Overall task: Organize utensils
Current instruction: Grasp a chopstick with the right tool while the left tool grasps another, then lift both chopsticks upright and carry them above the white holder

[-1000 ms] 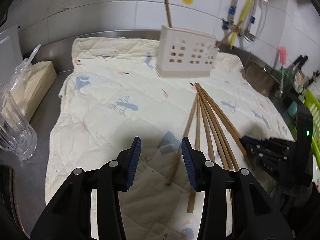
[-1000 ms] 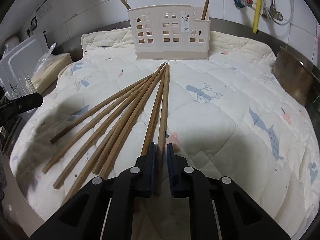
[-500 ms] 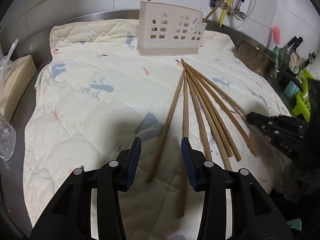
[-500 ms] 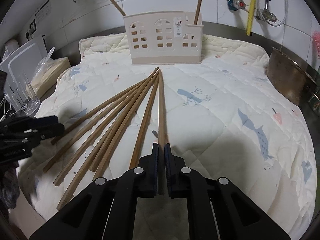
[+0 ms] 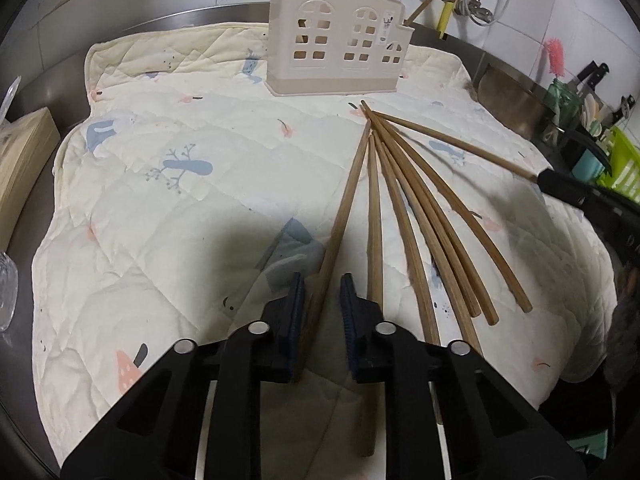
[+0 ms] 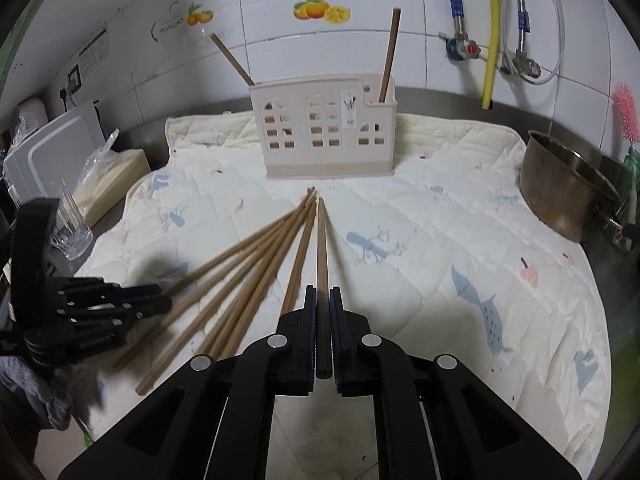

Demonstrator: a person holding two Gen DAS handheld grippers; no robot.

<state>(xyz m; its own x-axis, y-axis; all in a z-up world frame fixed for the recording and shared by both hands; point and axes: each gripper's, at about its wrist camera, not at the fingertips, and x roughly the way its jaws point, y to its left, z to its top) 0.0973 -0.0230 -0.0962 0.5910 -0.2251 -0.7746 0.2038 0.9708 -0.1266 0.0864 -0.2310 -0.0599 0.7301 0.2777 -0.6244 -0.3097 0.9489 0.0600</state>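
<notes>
Plainly, long brown wooden chopsticks [image 5: 404,216] fan out.

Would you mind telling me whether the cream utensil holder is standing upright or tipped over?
Upright. The utensil holder sits flat on the quilted mat, open top up, with two chopsticks poking out of it.

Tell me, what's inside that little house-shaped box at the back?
Two wooden chopsticks poke out of the top of the utensil holder, one at each end. Their lower parts hide behind its walls, so whether anything else is inside can't be seen.
</notes>
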